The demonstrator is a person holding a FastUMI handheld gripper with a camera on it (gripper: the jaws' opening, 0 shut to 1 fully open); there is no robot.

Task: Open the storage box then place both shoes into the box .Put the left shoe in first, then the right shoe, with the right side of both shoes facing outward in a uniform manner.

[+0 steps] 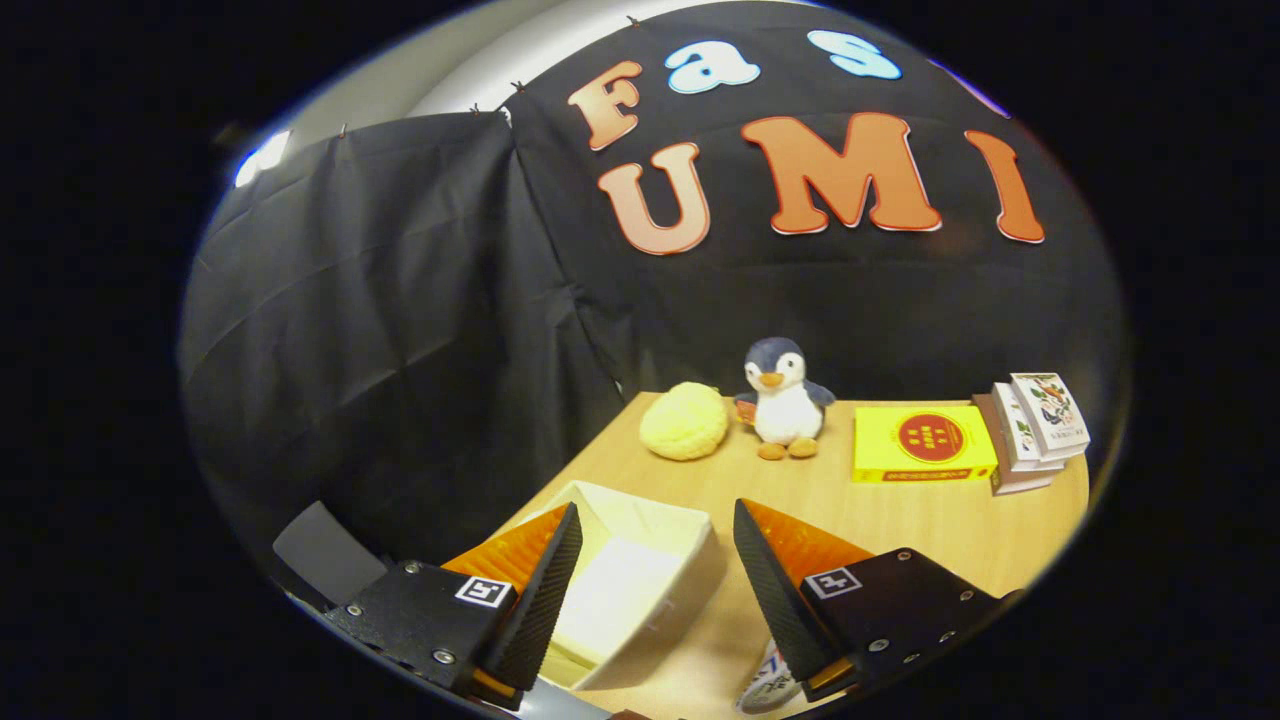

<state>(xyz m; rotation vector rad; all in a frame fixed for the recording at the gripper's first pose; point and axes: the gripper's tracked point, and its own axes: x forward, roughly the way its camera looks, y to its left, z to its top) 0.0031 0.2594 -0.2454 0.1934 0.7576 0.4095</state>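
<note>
The tool (655,590) hangs above the near part of the light wooden table (900,530), tipped a little downward. Its two black ribbed fingers (545,595) are spread wide apart and hold nothing.

The open white plastic storage box (640,580) sits on the table right under the gap between the fingers. The left finger covers part of the box's near left side. The box stands near the left edge of the table, and its inside looks pale and bare. Just under the right finger, at the near edge of the table, a small bit of something white with a dark pattern (768,688) peeks out. It may be a shoe, but too little shows to be sure.

There is bare table between the box and the things at the far edge, and more bare table to the right of the box.

Along the far edge stand a fluffy yellow ball (684,421), a small plush penguin with a grey head and white belly (785,400), a flat yellow box with a red circle (923,444), and a pile of white boxes with pictures (1030,432) in the far right corner. All of them are well apart from the storage box and from the fingers. A dark flat piece (325,552) sits beyond the left edge of the table, beside the left finger.
</note>
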